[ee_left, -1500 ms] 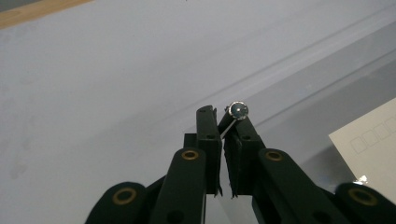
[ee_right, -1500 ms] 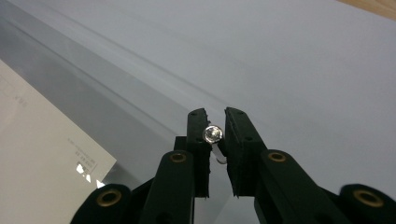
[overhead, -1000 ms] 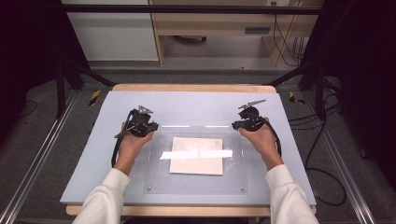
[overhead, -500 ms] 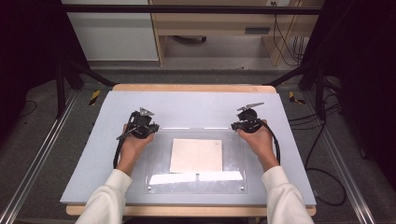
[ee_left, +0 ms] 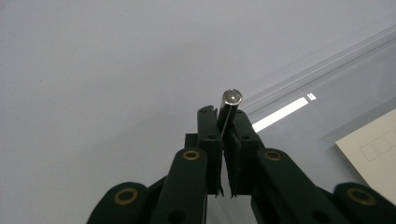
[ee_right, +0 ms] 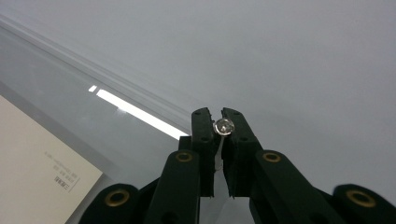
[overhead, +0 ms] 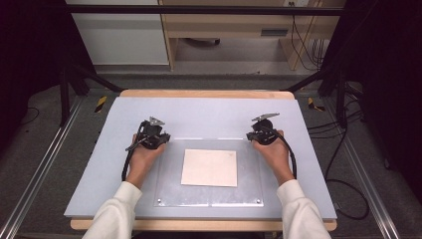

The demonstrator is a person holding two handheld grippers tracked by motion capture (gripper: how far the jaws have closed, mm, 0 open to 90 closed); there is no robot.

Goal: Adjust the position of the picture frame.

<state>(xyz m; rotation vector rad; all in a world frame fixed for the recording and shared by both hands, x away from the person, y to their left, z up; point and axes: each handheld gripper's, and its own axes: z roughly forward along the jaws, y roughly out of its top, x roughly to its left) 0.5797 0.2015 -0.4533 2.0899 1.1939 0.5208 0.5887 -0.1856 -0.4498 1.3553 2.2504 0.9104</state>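
Clear acrylic sheet [overhead: 209, 172] lies flat over the card [overhead: 209, 168], nearer the bench's front edge; left tool [ee_left: 225, 122] and right tool [ee_right: 221, 123] each clamp a metal peg [ee_left: 229, 106] at its far corners; long axis across.

1. Clear plastic sheet [overhead: 209, 194]: glossy, smooth.
2. Paper [overhead: 209, 168]: matt, cream.
3. Metal pins [ee_left: 231, 103]: shiny, polished.
4. Worktop [overhead: 209, 114]: matt grey mat, wood edge.
5. Left gripper [ee_left: 223, 125]: matt black plastic.
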